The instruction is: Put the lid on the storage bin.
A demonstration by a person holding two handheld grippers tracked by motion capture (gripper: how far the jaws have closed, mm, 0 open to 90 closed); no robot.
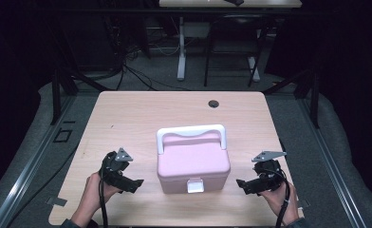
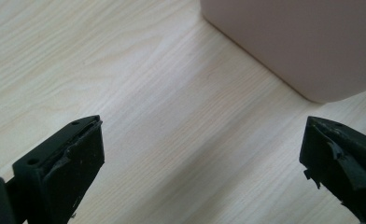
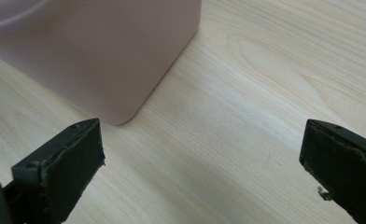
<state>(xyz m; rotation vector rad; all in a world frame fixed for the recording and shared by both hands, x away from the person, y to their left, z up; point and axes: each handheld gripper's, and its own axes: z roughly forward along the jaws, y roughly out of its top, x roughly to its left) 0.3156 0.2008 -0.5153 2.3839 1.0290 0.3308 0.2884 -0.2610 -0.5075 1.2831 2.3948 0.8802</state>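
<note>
Closest to the person's edge of the wooden surface (image 1: 127, 109), two hands come up from below, each holding a black claw. The left claw (image 1: 135, 184) sits just off the left front corner of a pink box (image 1: 192, 161), its jaws spread wide with nothing between them but bare wood; in the left gripper view the box's rounded corner (image 2: 312, 46) stands near but apart from the jaw tips. The right claw (image 1: 240, 184) mirrors it at the right front corner, also spread wide and gripping nothing, with the box's pink wall (image 3: 102, 51) close ahead in the right gripper view. The box stands upright near the middle of the surface, lid down, a white latch (image 1: 195, 185) on its front and a white handle (image 1: 191, 132) lying toward the back. Farther on, a small round hole (image 1: 213, 103) marks the surface's far edge.
</note>
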